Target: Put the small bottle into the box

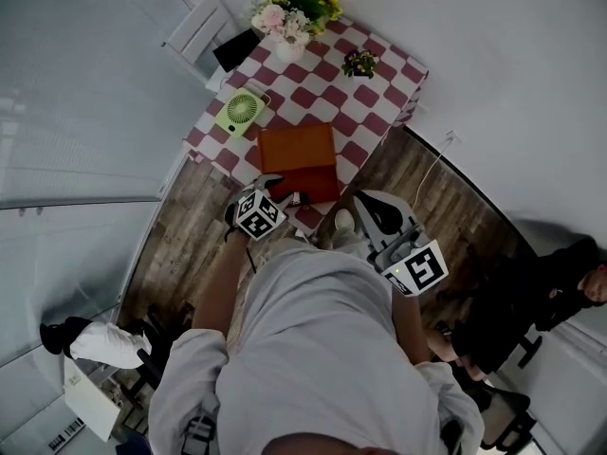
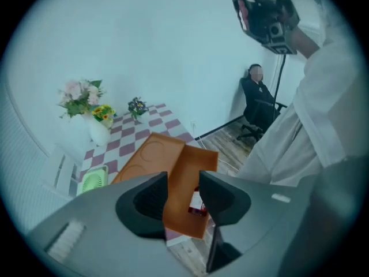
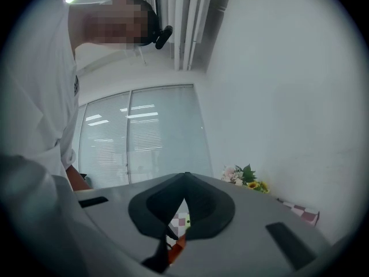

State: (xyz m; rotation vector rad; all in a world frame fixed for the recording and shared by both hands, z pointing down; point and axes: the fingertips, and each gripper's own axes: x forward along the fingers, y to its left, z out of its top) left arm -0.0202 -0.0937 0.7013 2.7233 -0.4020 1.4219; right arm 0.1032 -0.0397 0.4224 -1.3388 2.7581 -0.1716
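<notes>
1. Tablecloth [image 1: 365,98] in red and white checks covers a small table by the wall. A vase of flowers [image 1: 289,17], a little potted plant [image 1: 359,63] and a green fan [image 1: 242,110] stand on it.
2. An orange box [image 1: 299,154] lies at the table's near edge, right in front of the person holding the grippers.
3. The left gripper [image 2: 183,178] hangs over the near end of the box. Its jaws are apart and clamp nothing.
4. The small bottle [image 2: 198,202], with a red and white label, lies on the box's near orange panel. In the left gripper view it shows in the gap beside the right-hand jaw, partly hidden behind it, and no pad presses on it.
5. The right gripper [image 3: 185,176] is held off the table at the person's right side. Its jaw tips are closed together with nothing between them.
6. Another person [image 2: 256,97] sits on a dark chair by the wall, well apart from the table.
</notes>
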